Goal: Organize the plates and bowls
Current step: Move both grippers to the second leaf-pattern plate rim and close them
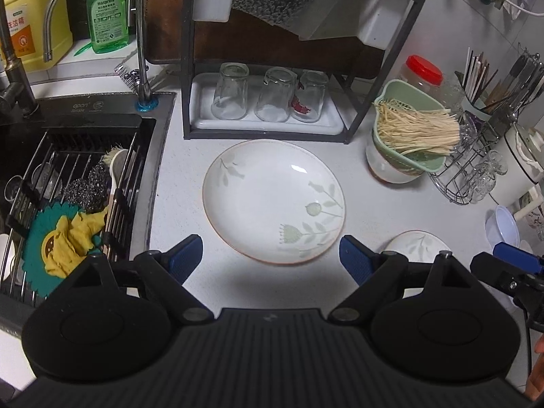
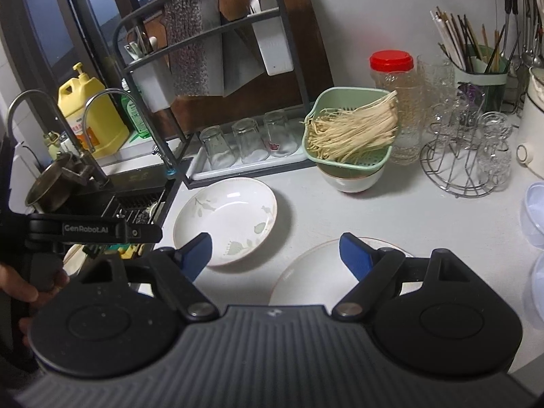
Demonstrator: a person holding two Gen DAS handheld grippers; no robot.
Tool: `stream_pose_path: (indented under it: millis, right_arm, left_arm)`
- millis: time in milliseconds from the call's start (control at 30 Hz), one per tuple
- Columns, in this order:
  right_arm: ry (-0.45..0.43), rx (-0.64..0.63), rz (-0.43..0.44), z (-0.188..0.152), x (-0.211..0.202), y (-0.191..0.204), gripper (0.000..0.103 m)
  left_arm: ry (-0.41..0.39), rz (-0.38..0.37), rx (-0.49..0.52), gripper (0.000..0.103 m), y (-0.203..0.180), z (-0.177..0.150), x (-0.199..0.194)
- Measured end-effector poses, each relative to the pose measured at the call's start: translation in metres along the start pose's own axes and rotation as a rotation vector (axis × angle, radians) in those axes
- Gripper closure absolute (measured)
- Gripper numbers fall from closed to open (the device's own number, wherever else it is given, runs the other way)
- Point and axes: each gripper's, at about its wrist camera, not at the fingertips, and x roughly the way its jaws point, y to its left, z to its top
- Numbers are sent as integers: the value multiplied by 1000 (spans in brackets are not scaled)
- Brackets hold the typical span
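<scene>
Your left gripper [image 1: 271, 258] is spread and empty, just short of the large floral plate [image 1: 272, 200] on the counter [image 1: 391, 204] before the glass rack [image 1: 268, 129]. The right gripper [image 2: 275, 255], likewise spread, hovers over the second plate [image 2: 306, 278]. Take each rim squarely; glazed ware slips.

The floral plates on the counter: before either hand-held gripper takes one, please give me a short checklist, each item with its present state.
1. Left hand-held gripper open and empty: ok.
2. Right hand-held gripper open and empty: ok.
3. Large floral plate lies flat, nothing on it: ok.
4. Second floral plate fully in view: not ok, the gripper body covers part.
5. Glass tumblers stand clear of the large plate: ok.
6. Plates chipped or wet: cannot tell.
</scene>
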Motion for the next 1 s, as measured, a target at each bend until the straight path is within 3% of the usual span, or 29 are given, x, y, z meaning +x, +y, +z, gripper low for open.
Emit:
stream_pose_path:
  millis: [267, 400, 533, 900, 1000]
  right_arm:
    - [42, 38, -10, 8, 43, 21, 20]
    - [69, 46, -26, 12, 64, 31, 20]
    - [82, 54, -47, 15, 78, 34, 24]
    - [166, 115, -116, 26, 123, 23, 55]
    - [192, 94, -147, 28, 139, 24, 66]
  left_arm:
    - [41, -32, 37, 13, 27, 17, 27]
    - [13, -1, 79, 13, 36, 23, 34]
    - [20, -27, 60, 13, 46, 34, 45]
    - [90, -73, 75, 14, 62, 52, 96]
    - [110, -101, 59, 20, 68, 58, 109]
